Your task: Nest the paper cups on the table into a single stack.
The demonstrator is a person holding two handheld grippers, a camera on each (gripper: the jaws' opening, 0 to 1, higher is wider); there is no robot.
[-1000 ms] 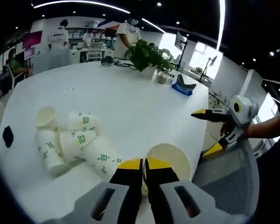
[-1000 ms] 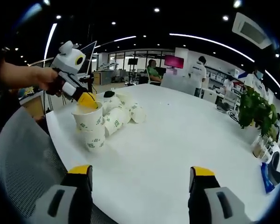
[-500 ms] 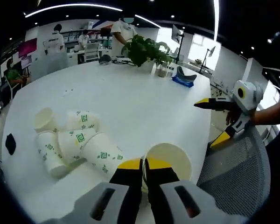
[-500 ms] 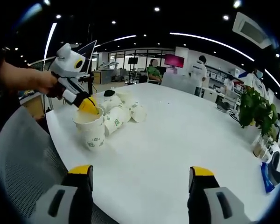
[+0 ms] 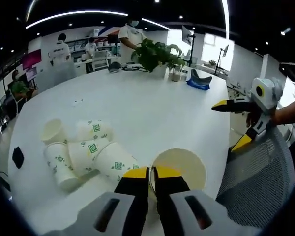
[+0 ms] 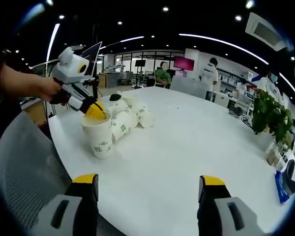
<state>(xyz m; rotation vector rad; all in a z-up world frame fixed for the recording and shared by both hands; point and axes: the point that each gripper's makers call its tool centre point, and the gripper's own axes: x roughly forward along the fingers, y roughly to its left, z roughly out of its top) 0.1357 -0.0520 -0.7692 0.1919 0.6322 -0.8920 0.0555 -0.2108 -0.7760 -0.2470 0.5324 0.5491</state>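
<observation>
Open-plan office, ceiling strip lights, people at far benches, potted plant (image 5: pixel 156 55) at the far desk edge. Big white round desk (image 6: pixel 196 142) carries everything; grey mesh chair (image 5: pixel 255 177) sits just off its near edge, under the right gripper (image 5: pixel 236 124).

Upright paper cup stack (image 6: pixel 100 135) stands near the desk edge, directly ahead of the left jaws. Left gripper (image 6: pixel 95 110) has its jaws closed on the near rim of the top cup (image 5: pixel 179 167), one jaw inside the mouth, one outside.

Pile of loose cups (image 5: pixel 83 150) lies on its side, just to the left of the left jaws and next to the stack; in the right gripper view the same cups (image 6: pixel 129 114) lie beyond the stack, far forward-left of the right jaws.

Right gripper: jaws wide apart, holding nothing, hovering off the desk edge, well apart from all cups.

Step, my read: held cup is seating into the stack. Can't tell whether it's fully down.

Next: left lets go or steadies the stack; right moves in to the nearest tipped cup, pinches its rim, turns it upright and drops it in. Light cups, will likely roll if nudged.
</observation>
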